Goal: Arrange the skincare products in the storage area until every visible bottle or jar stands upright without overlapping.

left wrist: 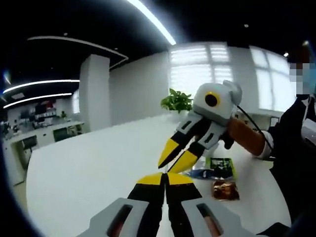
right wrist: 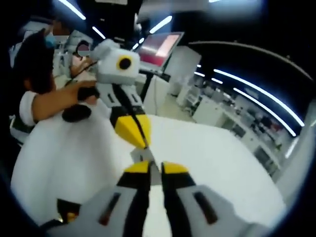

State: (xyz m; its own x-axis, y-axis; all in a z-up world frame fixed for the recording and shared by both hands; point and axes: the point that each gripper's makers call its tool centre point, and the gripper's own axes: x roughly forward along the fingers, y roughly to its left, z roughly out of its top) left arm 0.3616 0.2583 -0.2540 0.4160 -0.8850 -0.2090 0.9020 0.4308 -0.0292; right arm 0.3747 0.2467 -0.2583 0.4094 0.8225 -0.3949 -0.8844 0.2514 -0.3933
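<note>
The left gripper (left wrist: 164, 177) is held low over a white table (left wrist: 89, 168), its two yellow-tipped black fingers (left wrist: 148, 178) pressed together with no gap between them and nothing held. In the right gripper view it comes in from the upper left, gripped by a person's hand (right wrist: 81, 94) on a bare forearm with a white sleeve end; it points downward toward the camera, and its yellow tips there also read as closed on nothing.

The right gripper (right wrist: 154, 168) is raised above the same table, fingers (right wrist: 175, 168) close together with only a thin slit between the yellow tips, holding nothing. In the left gripper view it enters from the right, tilted down and to the left, its tips just beyond the left gripper's tips without clearly touching them; there its two fingers look slightly parted at the ends. A bare forearm (left wrist: 244, 137) carries it, with a dark sleeve behind.

Just past and to the right of the left gripper's fingertips, under the right gripper, a green and black packet (left wrist: 219, 167) lies flat on the table, with a small brown shiny packet (left wrist: 225, 190) beside it, nearer the camera. Whether these are skincare products cannot be told; no bottle or jar can be made out. A leafy plant (left wrist: 177, 101) stands at the table's far edge, well beyond both grippers.
</note>
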